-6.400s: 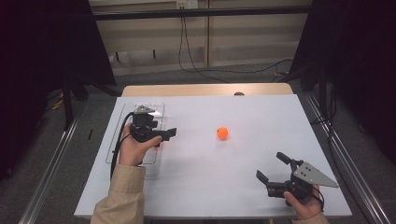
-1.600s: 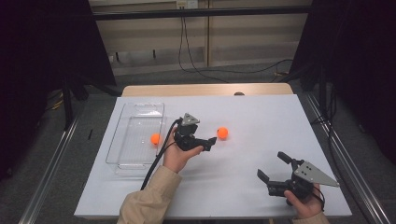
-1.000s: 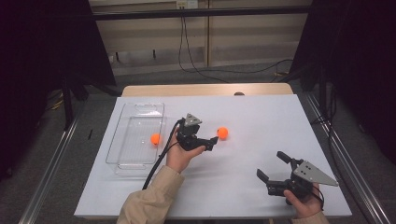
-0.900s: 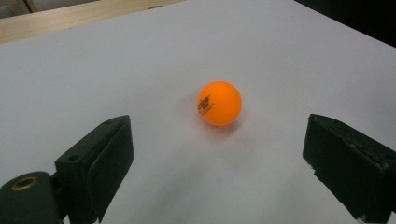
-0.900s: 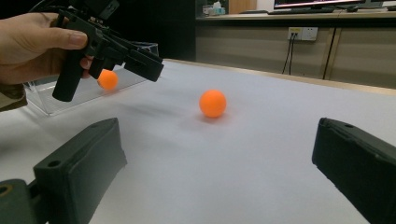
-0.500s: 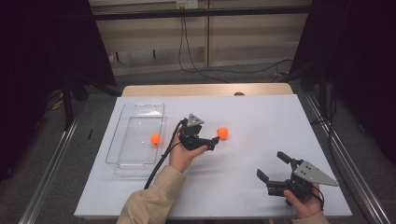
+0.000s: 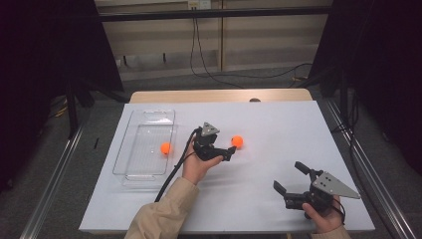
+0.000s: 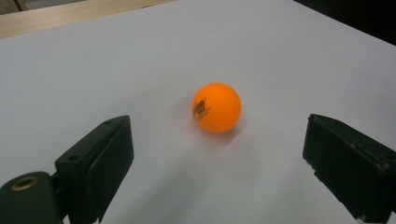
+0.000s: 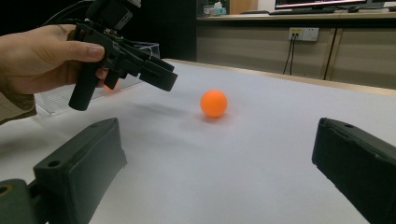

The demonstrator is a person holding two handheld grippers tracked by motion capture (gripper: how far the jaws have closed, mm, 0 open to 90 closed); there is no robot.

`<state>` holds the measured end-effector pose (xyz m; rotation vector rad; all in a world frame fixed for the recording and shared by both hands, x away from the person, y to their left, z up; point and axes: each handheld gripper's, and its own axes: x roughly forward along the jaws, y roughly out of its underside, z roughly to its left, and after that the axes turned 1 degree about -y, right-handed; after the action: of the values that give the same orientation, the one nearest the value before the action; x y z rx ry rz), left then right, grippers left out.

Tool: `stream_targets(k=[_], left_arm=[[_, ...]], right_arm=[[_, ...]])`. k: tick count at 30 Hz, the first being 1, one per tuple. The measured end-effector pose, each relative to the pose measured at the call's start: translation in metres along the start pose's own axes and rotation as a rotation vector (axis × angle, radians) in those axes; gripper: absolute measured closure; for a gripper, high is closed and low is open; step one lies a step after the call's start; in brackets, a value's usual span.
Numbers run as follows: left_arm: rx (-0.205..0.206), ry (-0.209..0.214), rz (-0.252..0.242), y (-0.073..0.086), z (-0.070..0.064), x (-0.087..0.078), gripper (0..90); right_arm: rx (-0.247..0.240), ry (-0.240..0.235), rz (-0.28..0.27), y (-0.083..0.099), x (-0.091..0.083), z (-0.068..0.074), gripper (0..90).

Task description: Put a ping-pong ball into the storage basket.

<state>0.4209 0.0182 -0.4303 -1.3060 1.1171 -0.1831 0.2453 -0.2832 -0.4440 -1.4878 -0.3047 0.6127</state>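
An orange ball lies on the white table, just ahead of my left gripper. That gripper is open, its jaws wide apart and short of the ball, nothing between them. A second orange ball rests inside the clear plastic tray at the left. My right gripper stands open near the table's front right, far from both balls.
The table's wooden far edge runs behind the white top. Cables hang on the wall beyond. A black cable trails from the left gripper along the sleeve. Metal rails flank the table.
The left gripper left the tray, where one ball now lies, and has crept right toward the loose ball. The right gripper has stayed still.
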Motion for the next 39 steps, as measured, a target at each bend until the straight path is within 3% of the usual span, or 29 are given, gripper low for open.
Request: stream_targets(k=[39], left_arm=[[0.004,0.001,-0.010,0.0017,-0.0005,0.0076,8.5]], right_arm=[[-0.002,-0.009,0.001,-0.0005,0.0025,0.0005,1.2]])
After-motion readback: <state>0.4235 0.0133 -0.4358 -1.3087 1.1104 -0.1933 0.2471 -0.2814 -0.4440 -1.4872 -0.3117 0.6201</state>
